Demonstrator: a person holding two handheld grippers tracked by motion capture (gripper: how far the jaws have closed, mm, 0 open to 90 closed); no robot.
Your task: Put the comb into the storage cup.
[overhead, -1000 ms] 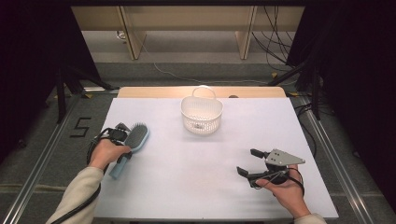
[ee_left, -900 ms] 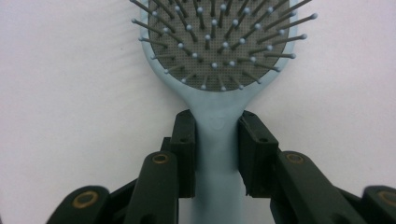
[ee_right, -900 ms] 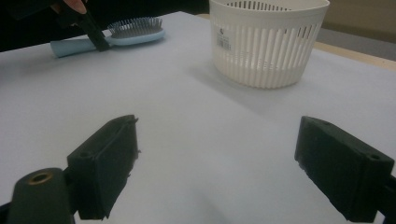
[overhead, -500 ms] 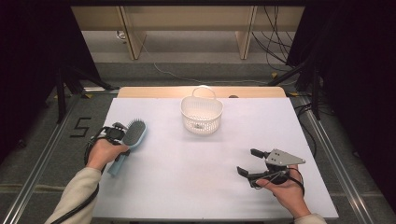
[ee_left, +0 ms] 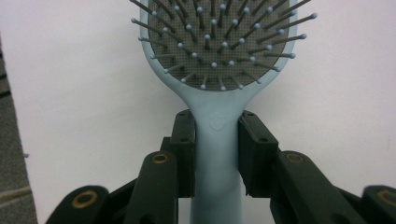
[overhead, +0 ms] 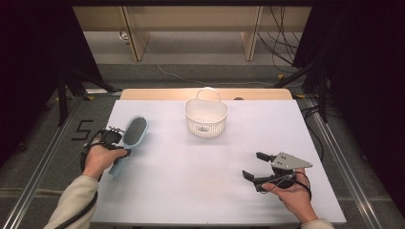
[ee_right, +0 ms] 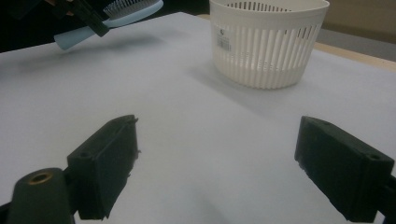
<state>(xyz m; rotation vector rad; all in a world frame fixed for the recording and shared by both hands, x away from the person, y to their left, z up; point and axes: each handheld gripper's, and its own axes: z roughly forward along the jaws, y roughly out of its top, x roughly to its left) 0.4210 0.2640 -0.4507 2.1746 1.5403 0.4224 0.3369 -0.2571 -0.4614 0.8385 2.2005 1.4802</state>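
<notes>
Left gripper (ee_left: 217, 140), clamped on the neck of the light-blue hairbrush (ee_left: 218, 70), bristles up, raised above the left part of the white table (overhead: 191, 181). Right gripper (overhead: 255, 165), jaws spread with nothing between them, low over the right part, well apart from the white basket (overhead: 206, 117) at the far middle.

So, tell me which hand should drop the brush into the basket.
Left. The left gripper already clamps the hairbrush by its handle; the right gripper sits open and apart from the basket.
</notes>
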